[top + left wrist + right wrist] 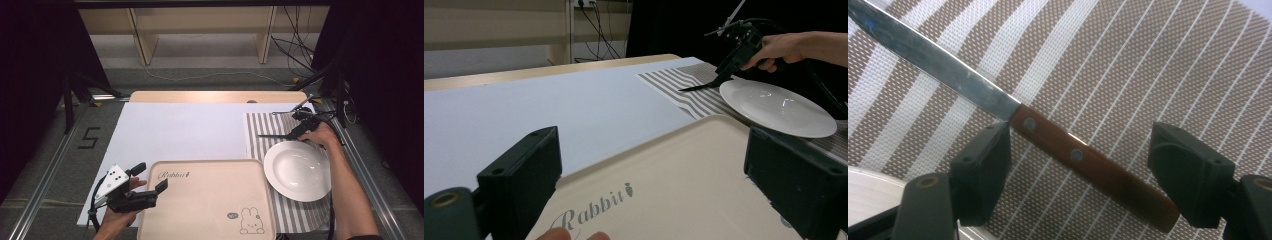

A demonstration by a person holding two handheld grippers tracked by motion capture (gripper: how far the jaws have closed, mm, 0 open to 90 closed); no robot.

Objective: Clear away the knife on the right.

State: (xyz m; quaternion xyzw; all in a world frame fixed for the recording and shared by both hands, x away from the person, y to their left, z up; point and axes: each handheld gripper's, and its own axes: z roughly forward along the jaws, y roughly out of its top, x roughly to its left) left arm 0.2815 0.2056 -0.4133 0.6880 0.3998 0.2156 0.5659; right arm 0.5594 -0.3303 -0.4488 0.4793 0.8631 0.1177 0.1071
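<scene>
A knife (1088, 160) with a brown riveted wooden handle and steel blade lies flat on the striped placemat (1148, 60). My right gripper (1083, 150) is open, its jaws standing on either side of the handle just above the mat. From above, the knife (272, 135) points left, with the right gripper (292, 134) at its handle end, beyond the white plate (297, 170). My left gripper (152, 176) is open and holds nothing, hovering at the near-left corner of the beige "Rabbit" tray (205, 200). Its jaws frame the tray (684, 175) in the left gripper view.
The white plate (774, 105) sits on the placemat (260, 130) right of the tray, touching or just overlapping its edge. A white sheet (180, 130) covers the table's middle and left. A wooden board edge (215, 96) runs along the back. Cables lie at the far right.
</scene>
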